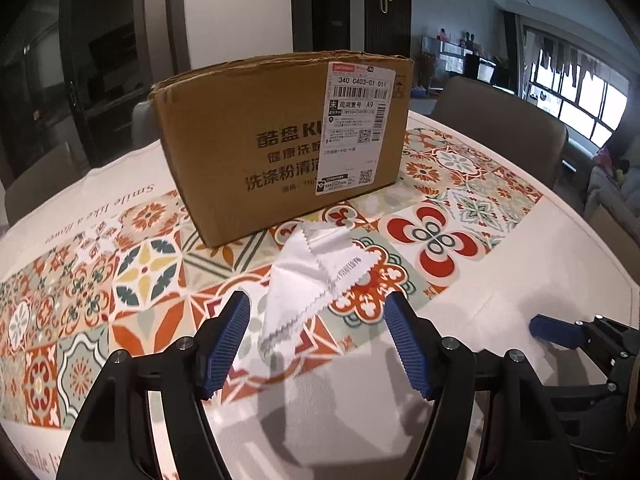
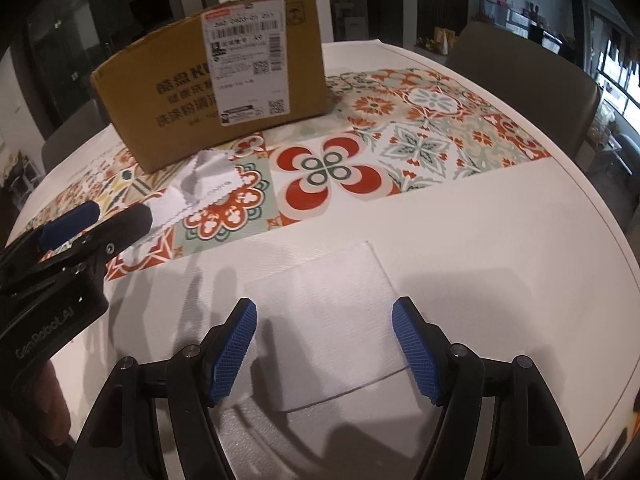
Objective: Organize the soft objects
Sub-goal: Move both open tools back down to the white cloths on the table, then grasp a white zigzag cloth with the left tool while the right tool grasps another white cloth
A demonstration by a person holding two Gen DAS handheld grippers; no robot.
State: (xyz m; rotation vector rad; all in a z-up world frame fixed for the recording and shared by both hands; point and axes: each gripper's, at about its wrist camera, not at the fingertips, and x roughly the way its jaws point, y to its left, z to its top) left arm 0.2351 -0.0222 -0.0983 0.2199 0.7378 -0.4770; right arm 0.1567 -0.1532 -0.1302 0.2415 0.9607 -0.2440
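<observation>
White cloth (image 1: 316,276) before closed cardboard box (image 1: 280,140), both hand-held grippers wide, empty.

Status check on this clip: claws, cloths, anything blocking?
Left claw open over crumpled white cloth. Right claw open over flat white cloth. Cardboard box behind; nothing blocking.

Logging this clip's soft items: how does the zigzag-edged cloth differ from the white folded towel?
The zigzag-edged cloth lies crumpled and folded over on the patterned mat by the cardboard box; the white folded towel lies flat and rectangular on the plain white tabletop. The cloth has pinked edges and faint print; the towel has straight edges and none. The cloth sits before the left gripper, the towel before the right gripper. Both are white and ungripped.
</observation>
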